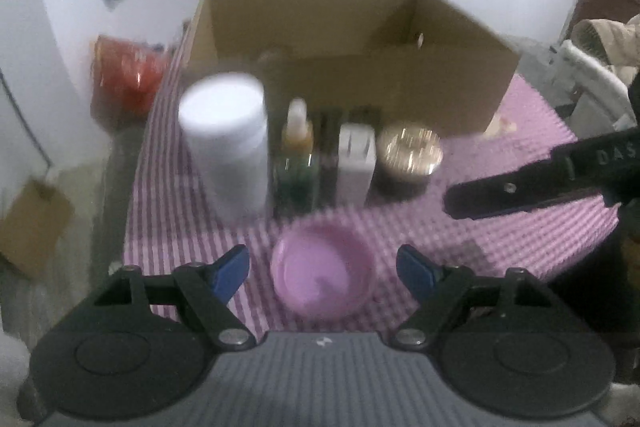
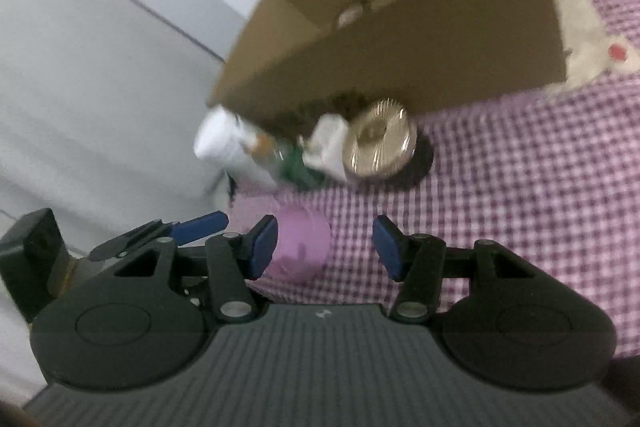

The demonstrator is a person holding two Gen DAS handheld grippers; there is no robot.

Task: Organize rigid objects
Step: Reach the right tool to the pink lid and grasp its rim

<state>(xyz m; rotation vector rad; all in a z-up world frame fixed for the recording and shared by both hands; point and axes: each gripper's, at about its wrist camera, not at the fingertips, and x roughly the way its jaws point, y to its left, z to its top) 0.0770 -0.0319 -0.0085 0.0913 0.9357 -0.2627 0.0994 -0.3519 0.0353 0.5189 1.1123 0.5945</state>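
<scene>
Two claws, left claw and right claw, angle downward, spread, empty.

Surface: table covered with pink-and-white checked cloth. Landmark: open brown cardboard box, standing at the far side. In a row just in front of the box, left to right: tall white plastic jar, small amber dropper bottle, white rectangular charger block, dark round jar with gold lid. Nearer than the row: shallow pink plastic bowl.
</scene>
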